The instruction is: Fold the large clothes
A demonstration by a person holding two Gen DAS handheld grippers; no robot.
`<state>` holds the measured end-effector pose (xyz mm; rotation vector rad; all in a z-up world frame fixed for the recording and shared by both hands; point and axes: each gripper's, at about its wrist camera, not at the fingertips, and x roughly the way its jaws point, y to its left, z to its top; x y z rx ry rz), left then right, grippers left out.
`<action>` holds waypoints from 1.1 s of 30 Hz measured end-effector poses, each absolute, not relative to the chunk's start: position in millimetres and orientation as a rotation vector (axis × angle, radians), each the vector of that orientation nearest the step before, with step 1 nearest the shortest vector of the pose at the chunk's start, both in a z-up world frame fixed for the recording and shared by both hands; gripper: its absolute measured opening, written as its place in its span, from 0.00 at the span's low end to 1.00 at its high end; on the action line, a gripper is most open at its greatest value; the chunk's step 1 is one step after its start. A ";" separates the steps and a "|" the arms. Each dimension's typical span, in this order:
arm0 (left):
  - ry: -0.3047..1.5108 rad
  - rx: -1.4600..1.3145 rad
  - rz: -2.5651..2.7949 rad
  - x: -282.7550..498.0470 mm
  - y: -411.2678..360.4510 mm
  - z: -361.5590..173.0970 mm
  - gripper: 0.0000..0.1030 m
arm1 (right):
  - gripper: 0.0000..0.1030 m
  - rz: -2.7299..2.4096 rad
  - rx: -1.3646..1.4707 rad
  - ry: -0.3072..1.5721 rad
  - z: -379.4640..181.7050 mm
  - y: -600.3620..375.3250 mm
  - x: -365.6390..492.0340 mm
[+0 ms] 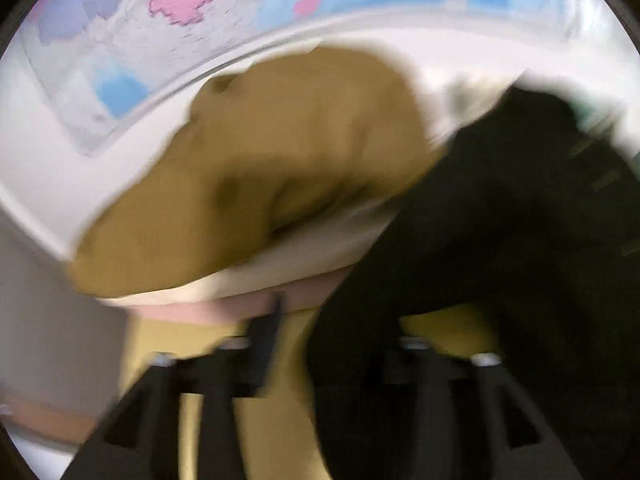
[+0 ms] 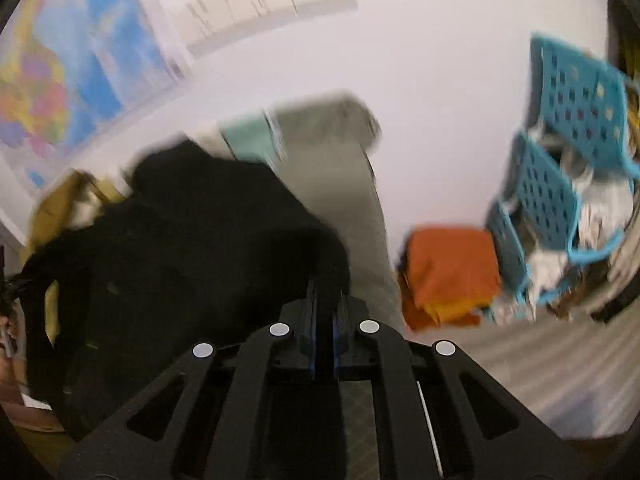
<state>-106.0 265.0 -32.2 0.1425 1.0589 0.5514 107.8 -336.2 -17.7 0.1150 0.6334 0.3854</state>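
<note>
A black garment [image 2: 192, 264] lies bunched on the white table [image 2: 440, 128]. My right gripper [image 2: 325, 292] has its jaws pressed together on the garment's near edge. In the blurred left wrist view the same black garment [image 1: 500, 220] hangs down over the table's front edge, between the fingers of my left gripper [image 1: 340, 344]. Those jaws stand apart. The left finger [image 1: 268, 336] is clear of the cloth, and the right finger is mostly lost against it. A tan garment [image 1: 280, 168] lies crumpled on the table [image 1: 320, 252] beyond, left of the black one.
Folded grey cloth [image 2: 328, 152] and teal cloth [image 2: 248, 140] lie behind the black garment. Folded orange clothes [image 2: 448, 268] sit at the right, beside blue perforated baskets [image 2: 560, 184] with mixed laundry. A coloured map [image 1: 180, 0] hangs on the wall behind the table.
</note>
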 end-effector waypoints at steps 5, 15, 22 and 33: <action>1.065 0.245 0.642 -101.4 248.5 -48.4 0.63 | 0.46 0.288 0.171 0.694 -44.7 -353.6 110.1; 0.663 0.061 0.212 -87.6 186.2 55.4 0.76 | 0.67 0.540 -0.055 0.415 46.0 -245.7 43.8; 0.802 0.164 0.026 37.0 102.2 -4.2 0.72 | 0.62 0.687 -0.204 0.566 13.6 -71.9 124.8; 0.899 0.000 0.016 78.1 144.1 -42.2 0.70 | 0.35 0.620 -0.214 0.615 -17.2 -9.5 174.1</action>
